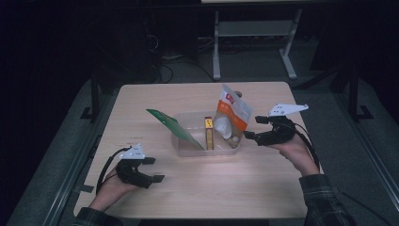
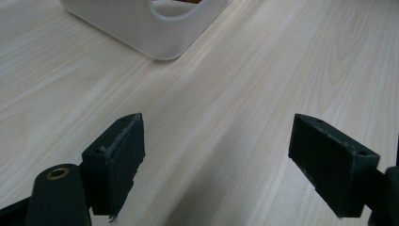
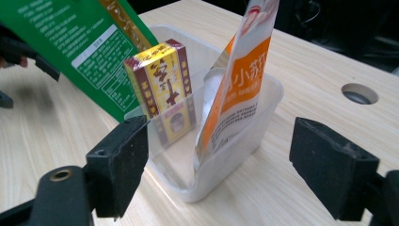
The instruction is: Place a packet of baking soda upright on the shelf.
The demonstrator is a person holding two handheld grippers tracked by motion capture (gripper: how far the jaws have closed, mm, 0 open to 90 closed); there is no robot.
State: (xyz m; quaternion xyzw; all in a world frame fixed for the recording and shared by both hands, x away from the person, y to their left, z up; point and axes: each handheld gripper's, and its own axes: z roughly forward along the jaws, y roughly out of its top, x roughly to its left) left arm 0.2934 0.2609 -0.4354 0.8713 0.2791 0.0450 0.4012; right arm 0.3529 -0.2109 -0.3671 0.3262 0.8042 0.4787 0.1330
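Observation:
A clear plastic bin (image 1: 188, 147) (image 3: 263, 136) sits mid-table. In it stand a green packet (image 1: 167, 125) (image 3: 80, 52) leaning out to the left, a yellow and maroon box (image 1: 209, 133) (image 3: 164, 89), and an orange and white pouch (image 1: 230, 117) (image 3: 240, 89) upright at the right end. My right gripper (image 1: 251, 128) (image 3: 219, 174) is open just right of the bin, its jaws facing the pouch with nothing pressed between them. My left gripper (image 1: 153, 169) (image 2: 216, 165) rests open over bare table at the front left, with the bin's corner (image 2: 155, 28) ahead of it.
A round cable hole (image 3: 360, 93) lies in the tabletop behind the bin. The wooden table (image 1: 202, 193) has free room in front of the bin and along its left side. Desk legs (image 1: 216, 47) and dark floor lie beyond the far edge.

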